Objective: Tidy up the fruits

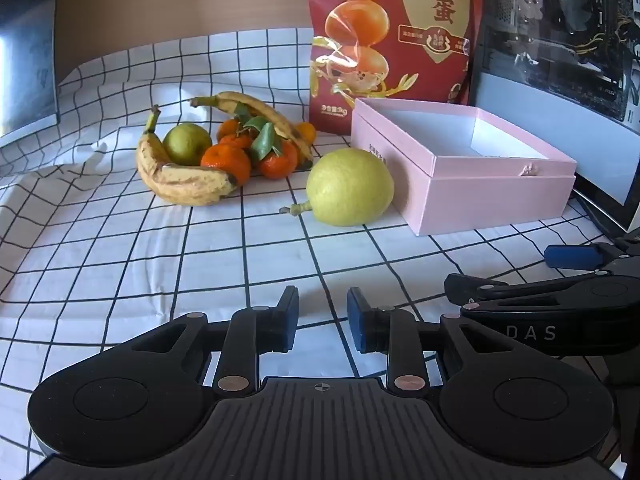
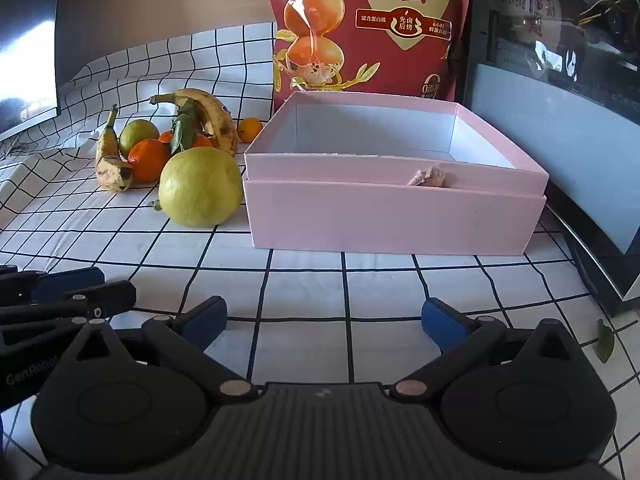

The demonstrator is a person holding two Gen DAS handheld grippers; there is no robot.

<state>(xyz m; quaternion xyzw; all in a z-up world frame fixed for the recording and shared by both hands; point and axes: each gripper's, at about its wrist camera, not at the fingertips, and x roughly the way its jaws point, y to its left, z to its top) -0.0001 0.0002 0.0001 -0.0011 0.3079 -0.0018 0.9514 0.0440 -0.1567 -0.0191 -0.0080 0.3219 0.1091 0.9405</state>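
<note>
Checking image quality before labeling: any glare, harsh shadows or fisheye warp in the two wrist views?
Left wrist view: sharp; grid lines on the tablecloth bow toward the edges; the large pear throws a shadow onto the pink box; sun patch inside the box. Right wrist view: same barrel warp; blown-out reflection on the dark screen at left; reflections on the glass panel at right.

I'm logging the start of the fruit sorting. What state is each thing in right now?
Pink box: open, empty.
Large green pear: on the cloth, beside the box.
Bananas: spotted, lying in the fruit pile.
Tangerines: piled, some with leaves.
Red snack bag: upright behind the box.
Left gripper: narrowly open, empty.
Right gripper: wide open, empty.
</note>
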